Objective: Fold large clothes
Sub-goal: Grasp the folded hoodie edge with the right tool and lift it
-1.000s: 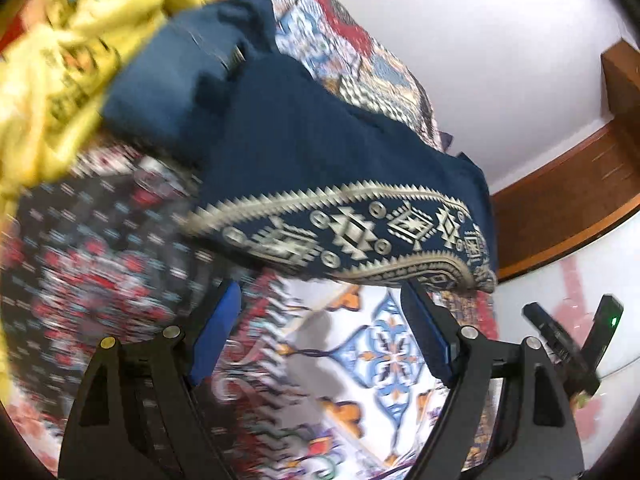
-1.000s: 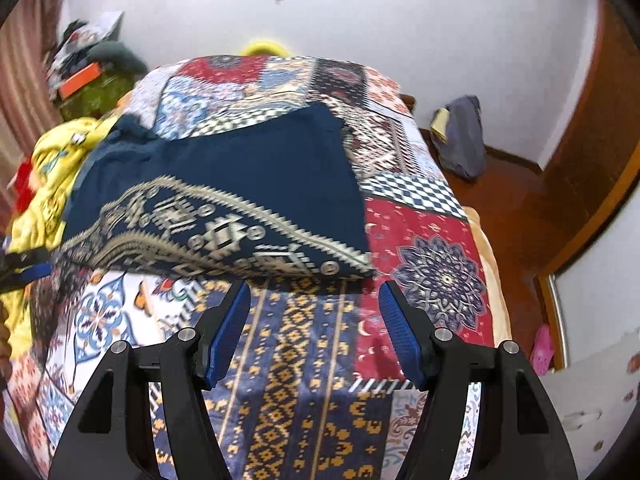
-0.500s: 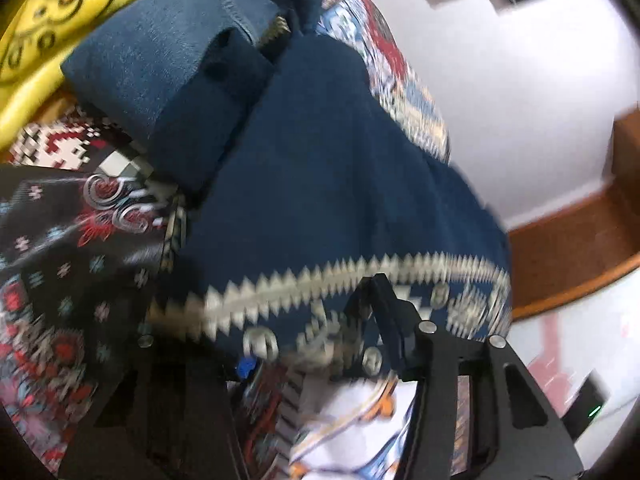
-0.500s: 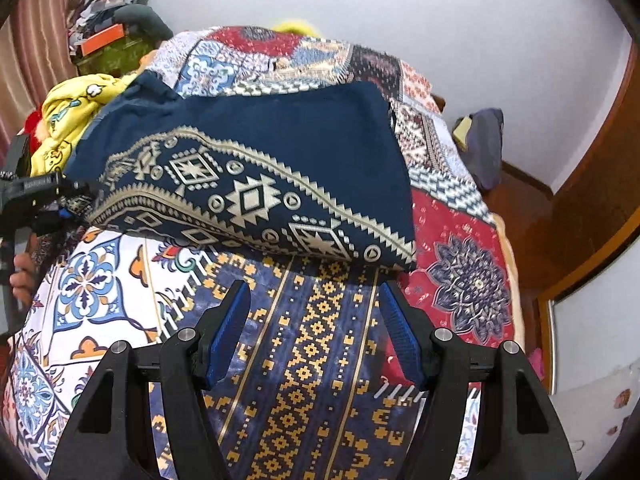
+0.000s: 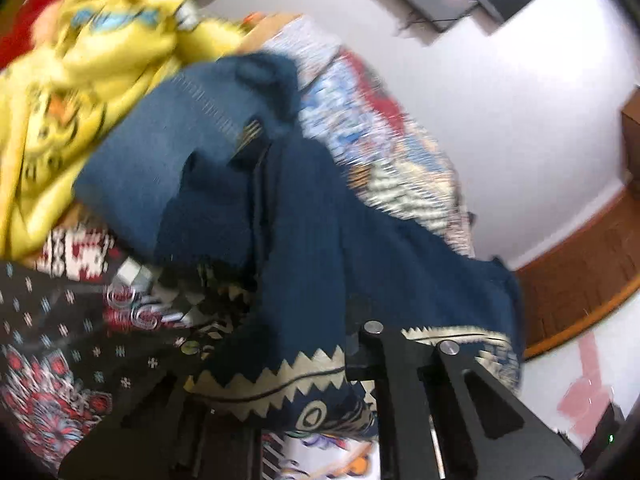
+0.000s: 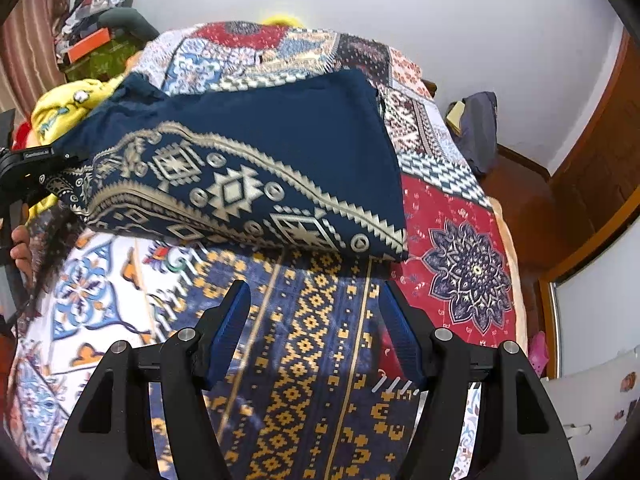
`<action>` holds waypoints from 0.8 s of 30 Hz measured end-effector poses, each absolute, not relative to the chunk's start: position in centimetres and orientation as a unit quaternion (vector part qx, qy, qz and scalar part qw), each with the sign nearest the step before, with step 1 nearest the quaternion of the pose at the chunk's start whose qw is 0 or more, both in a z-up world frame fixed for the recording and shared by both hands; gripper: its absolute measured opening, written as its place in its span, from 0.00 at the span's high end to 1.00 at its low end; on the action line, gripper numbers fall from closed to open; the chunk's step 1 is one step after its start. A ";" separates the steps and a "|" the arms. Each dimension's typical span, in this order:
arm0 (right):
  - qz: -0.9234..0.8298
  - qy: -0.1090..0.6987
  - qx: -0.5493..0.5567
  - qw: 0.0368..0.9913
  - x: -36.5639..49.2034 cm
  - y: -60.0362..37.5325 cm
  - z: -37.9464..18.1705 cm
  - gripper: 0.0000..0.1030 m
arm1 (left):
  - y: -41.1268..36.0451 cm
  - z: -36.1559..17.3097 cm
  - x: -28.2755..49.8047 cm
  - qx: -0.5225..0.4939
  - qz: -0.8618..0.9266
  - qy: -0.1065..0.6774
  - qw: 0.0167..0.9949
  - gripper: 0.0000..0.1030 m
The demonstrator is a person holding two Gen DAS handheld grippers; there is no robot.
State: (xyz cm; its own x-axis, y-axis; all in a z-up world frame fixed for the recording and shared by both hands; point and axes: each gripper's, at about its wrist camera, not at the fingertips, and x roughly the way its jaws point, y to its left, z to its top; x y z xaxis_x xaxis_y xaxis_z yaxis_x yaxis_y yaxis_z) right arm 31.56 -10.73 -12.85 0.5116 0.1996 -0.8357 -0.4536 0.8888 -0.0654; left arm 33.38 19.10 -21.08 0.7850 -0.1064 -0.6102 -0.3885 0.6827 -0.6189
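Observation:
A navy garment with a cream geometric border lies folded on the patchwork bedspread. In the left wrist view its patterned hem drapes over my left gripper, whose jaws are closing with the hem's left corner pinched between them; the pads are hidden under the cloth. That gripper also shows in the right wrist view as a black body at the garment's left corner. My right gripper stands open just above the bedspread, a little short of the hem's right part, nothing between its blue pads.
A yellow garment and blue jeans are piled beyond the navy one, on the bed's left side. A dark bag sits on the wooden floor right of the bed. A person's hand shows at the left edge.
My left gripper moved forward under the hem and shut on its corner, lifting the cloth a little. The right gripper stayed open and crept slightly nearer the hem.

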 end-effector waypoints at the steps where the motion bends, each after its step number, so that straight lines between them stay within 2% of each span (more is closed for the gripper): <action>1: 0.194 0.454 -0.137 0.858 31.4 -10.6 -12.4 0.39 | 19.2 -20.4 33.1 -0.391 0.072 0.312 0.863 0.90; 6: 0.226 0.439 -0.125 0.861 30.8 -8.6 -9.7 0.39 | 20.1 -15.9 30.3 -0.361 0.049 0.277 0.889 0.91; 13: 0.306 0.429 -0.109 0.843 31.6 -1.4 -7.8 0.39 | 19.8 -10.9 26.7 -0.242 0.063 0.240 0.938 0.91; 15: 0.325 0.435 -0.110 0.832 32.3 1.2 -8.4 0.39 | 19.7 -10.6 26.4 -0.224 0.065 0.242 0.942 0.91; 22: 0.355 0.499 -0.128 0.780 33.9 7.9 -14.5 0.39 | 20.6 -13.1 28.3 -0.252 0.056 0.263 0.930 0.91; 24: 0.355 0.506 -0.135 0.774 33.5 8.2 -15.8 0.35 | 20.0 -13.5 28.9 -0.250 0.054 0.270 0.928 0.91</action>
